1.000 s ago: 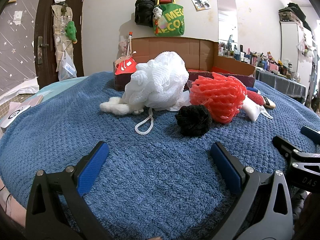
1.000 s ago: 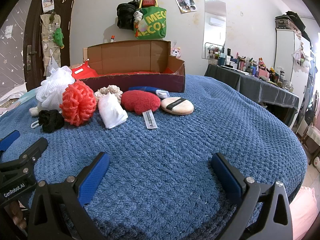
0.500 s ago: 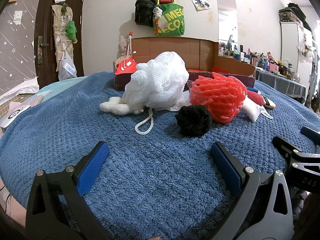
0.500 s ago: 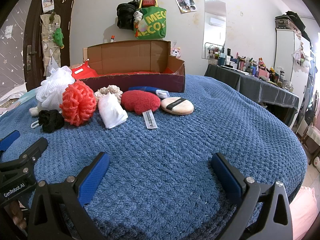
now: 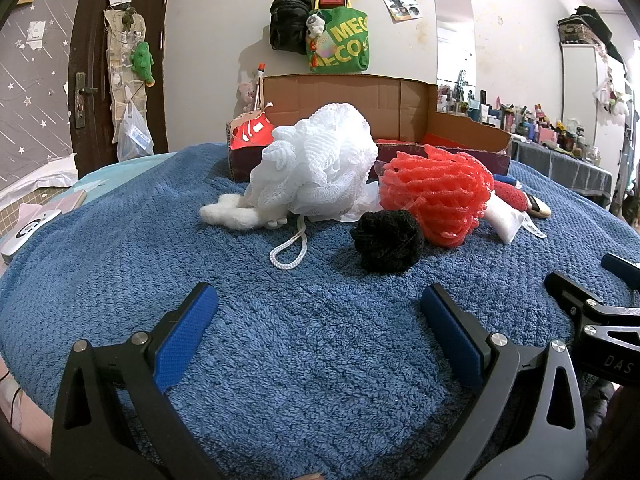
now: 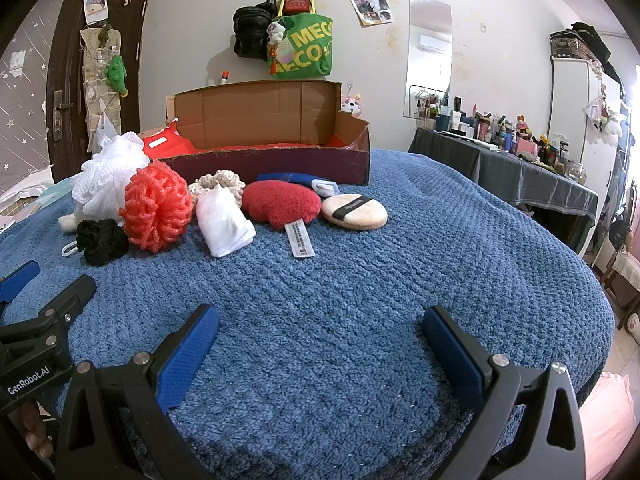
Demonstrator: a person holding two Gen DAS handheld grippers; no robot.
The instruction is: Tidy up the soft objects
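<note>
Both the left gripper and the right gripper are held wide apart, empty, above the blue terry towel. A white mesh bath pouf and a red mesh pouf are seen before the open cardboard box.

white wall | dark door | mirror | cluttered side table

White loofah hides cardboard box front wall.

Both the left gripper and right gripper have black triangular-cutout frames, silver screws, textured blue-padded jaws, and white "GenRobot.AI" lettering on one.
</note>
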